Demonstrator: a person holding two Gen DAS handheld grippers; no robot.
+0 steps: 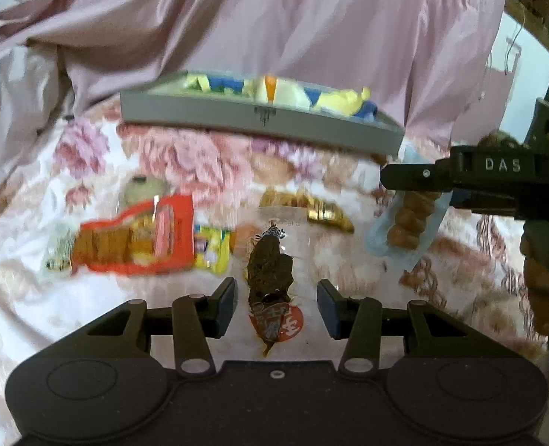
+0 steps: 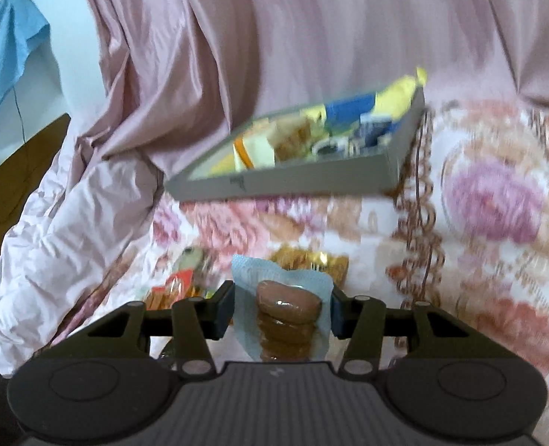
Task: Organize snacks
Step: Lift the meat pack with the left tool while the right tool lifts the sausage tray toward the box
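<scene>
Landmark: grey tray (image 1: 259,120) on floral bed, snacks inside. In front of its left end: red packet (image 1: 137,238). Centre front: left gripper (image 1: 276,306) clamping clear packet (image 1: 270,267). Beyond right corner: right gripper (image 2: 282,310) gripping blue-wrapped biscuits (image 2: 287,310); open bedspread beyond.

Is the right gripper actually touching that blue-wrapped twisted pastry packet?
Touching. In the right wrist view the blue packet fills the gap of the right gripper, its wrapper edges against both pads; the left wrist view shows it hanging from the fingers above the bedspread.
</scene>
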